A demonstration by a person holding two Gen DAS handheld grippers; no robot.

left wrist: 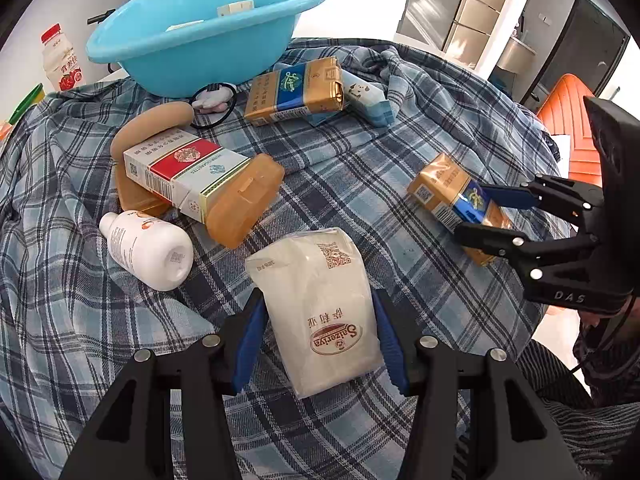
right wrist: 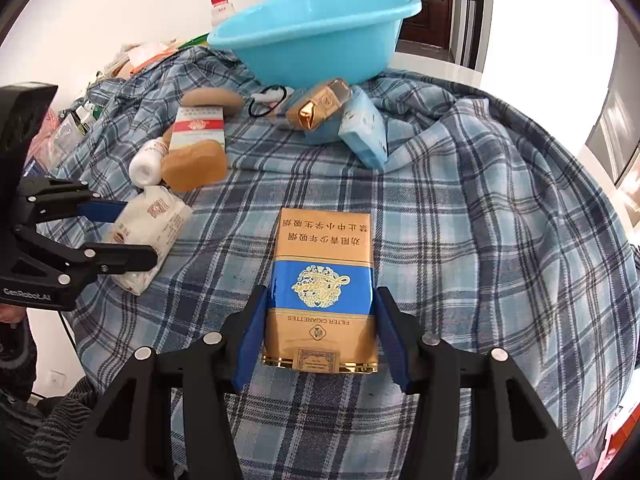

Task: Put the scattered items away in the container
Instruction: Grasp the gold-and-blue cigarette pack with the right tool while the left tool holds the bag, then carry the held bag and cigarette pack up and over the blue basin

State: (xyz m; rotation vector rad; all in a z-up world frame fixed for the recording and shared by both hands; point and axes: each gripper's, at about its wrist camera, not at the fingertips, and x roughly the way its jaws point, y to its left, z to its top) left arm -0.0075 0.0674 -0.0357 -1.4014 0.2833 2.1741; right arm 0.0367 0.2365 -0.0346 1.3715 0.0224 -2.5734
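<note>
My left gripper (left wrist: pixel 318 300) is shut on a white tissue packet (left wrist: pixel 320 300) with a red-brown logo, its blue pads pressing both sides just above the plaid cloth (left wrist: pixel 360 168). The right wrist view shows that packet (right wrist: pixel 148 224) at the left, in the left gripper (right wrist: pixel 138 232). My right gripper (right wrist: pixel 321 294) is shut on a gold-and-blue cigarette pack (right wrist: pixel 322 264) lying flat on the cloth. The left wrist view has this pack (left wrist: pixel 444 188) at the right, in the right gripper (left wrist: pixel 472 212). The light blue basin (left wrist: pixel 208 12) stands at the far edge with small boxes inside.
Loose on the cloth lie a red-and-white cigarette pack (left wrist: pixel 180 172), an amber plastic case (left wrist: pixel 244 204), a white bottle (left wrist: pixel 148 248), a second gold-and-blue pack (left wrist: pixel 294 90), a pale blue tissue pack (left wrist: pixel 368 100) and a hair tie (left wrist: pixel 212 100). A drink bottle (left wrist: pixel 60 60) stands beyond the basin.
</note>
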